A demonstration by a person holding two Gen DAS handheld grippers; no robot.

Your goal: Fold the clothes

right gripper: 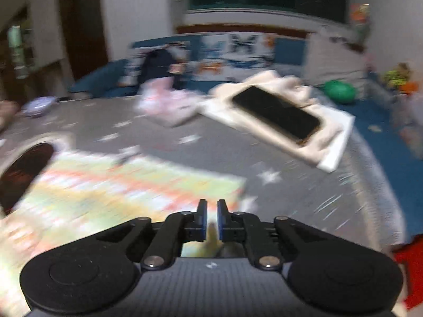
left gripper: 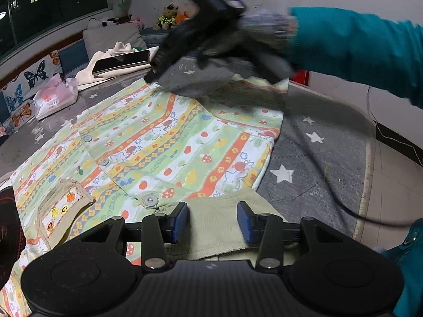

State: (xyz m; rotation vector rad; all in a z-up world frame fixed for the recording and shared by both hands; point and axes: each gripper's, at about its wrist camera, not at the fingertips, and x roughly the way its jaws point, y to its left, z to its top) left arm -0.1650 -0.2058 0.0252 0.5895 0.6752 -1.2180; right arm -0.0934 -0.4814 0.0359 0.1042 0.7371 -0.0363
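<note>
Left wrist view shows the patterned shirt (left gripper: 164,142) spread on the grey star mat (left gripper: 312,158), the left gripper (left gripper: 212,220) with jaws wide over its near hem. The right gripper (right gripper: 211,218), jaws narrow, seems to pinch the far edge; a weak pinch could slip and spoil the fold.

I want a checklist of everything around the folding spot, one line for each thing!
Surface: grey star-print mat under the clothes.
Job's things: colourful printed shirt spread flat, snap buttons showing; plain green collar band near the left gripper.
Clutter: phone lying on a cream cloth; pink tissue pack.
Grippers: left gripper open over the collar band; right gripper nearly closed, fabric seen between its fingers, view blurred.
Cables: black cable trailing across the mat.
Surroundings: butterfly cushions, stuffed toys, dark window, green ball.
</note>
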